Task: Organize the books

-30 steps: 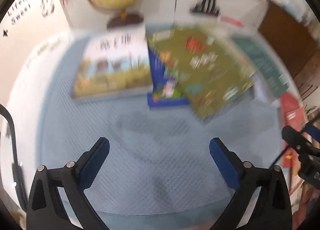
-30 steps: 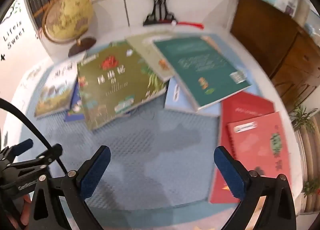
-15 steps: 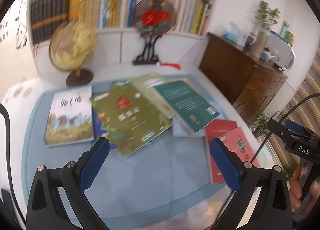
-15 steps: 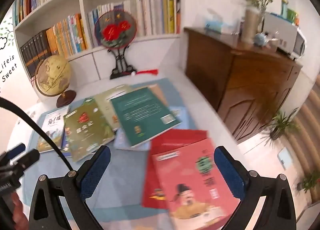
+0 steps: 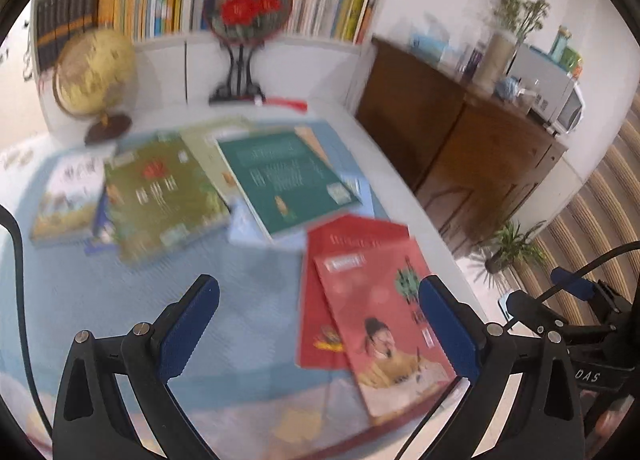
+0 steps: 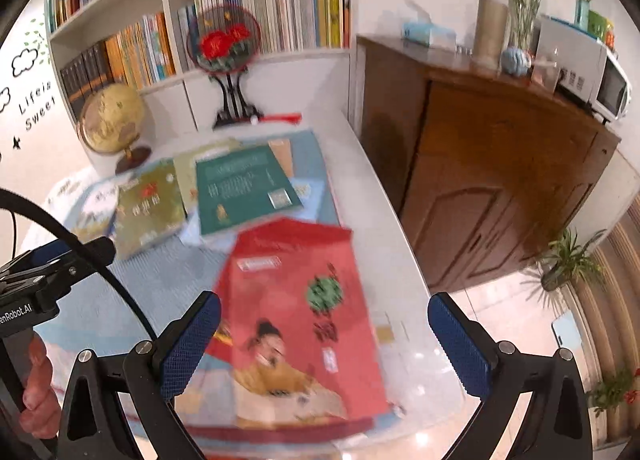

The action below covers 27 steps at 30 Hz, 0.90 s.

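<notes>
The left claw (image 5: 319, 318) stands spread wide with nothing between its blue pads (image 5: 188, 328), held above the blue mat (image 5: 100, 300). The right claw (image 6: 324, 344) is likewise spread wide and holds nothing.

Directly ahead of the right claw, between its two fingers, lies the pink-red book (image 6: 304, 324) with a cartoon figure on its cover; it rests on top of a darker red book (image 6: 296, 234), whose far edge shows beyond it. From the left claw the same pink-red book (image 5: 380, 324) sits just inside the right finger, overlapping the red book (image 5: 348, 236).

Farther ahead of both claws lies the green book (image 5: 286, 179), overlapping a pale blue one (image 5: 244, 225) and a cream one (image 5: 208, 151). Ahead and to the left of the left claw rests the olive book (image 5: 164, 195), with a white-covered book (image 5: 68, 199) at its far left (titles are too blurred to read).

Beyond the books stand a globe (image 5: 94, 79) and a round fan on a black stand (image 5: 246, 15), before a bookshelf (image 6: 248, 19).
</notes>
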Motion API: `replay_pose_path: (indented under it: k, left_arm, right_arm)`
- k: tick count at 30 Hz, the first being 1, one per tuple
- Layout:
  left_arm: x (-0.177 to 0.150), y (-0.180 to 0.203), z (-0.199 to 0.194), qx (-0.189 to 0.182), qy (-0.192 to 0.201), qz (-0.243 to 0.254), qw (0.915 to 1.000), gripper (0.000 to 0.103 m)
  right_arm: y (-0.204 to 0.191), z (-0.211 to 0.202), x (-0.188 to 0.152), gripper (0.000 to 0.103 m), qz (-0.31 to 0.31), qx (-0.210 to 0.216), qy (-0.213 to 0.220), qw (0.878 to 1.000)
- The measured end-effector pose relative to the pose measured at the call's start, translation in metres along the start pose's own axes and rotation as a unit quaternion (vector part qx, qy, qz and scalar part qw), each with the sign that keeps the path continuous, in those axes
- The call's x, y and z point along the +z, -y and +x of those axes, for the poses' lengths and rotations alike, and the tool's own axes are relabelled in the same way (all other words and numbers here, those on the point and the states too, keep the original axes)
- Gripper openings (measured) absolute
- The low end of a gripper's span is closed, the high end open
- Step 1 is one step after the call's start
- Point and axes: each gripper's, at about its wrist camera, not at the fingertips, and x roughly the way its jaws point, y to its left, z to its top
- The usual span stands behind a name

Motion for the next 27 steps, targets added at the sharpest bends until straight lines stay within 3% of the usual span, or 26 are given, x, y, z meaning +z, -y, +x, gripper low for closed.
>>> replay_pose_path:
  k: [5, 15, 21, 27]
  left_arm:
    - [-0.03, 0.021, 0.028, 0.013, -0.034, -0.008, 0.9993, 0.099]
    - [-0.062, 0.024, 0.06, 0.014, -0.078, -0.075, 0.9941, 0.099]
    - [-0.059, 0.035, 0.052, 0.018, -0.08, -0.079, 0.9935, 0.099]
    - [-0.045, 0.043, 0.018, 0.057, -0.045, -0.052, 0.996, 0.099]
  right_arm:
    - [0.034, 0.026, -0.026, 0.103, -0.006, 0.018, -0.051, 0.999]
    - [0.061, 0.068, -0.046, 0.095, 0.002, 0.064, -0.103, 0.993]
    - [0.06, 0.066, -0.048, 0.095, -0.018, 0.065, -0.106, 0.992]
    - [0.05, 0.043, -0.03, 0.095, -0.024, 0.065, -0.074, 0.995]
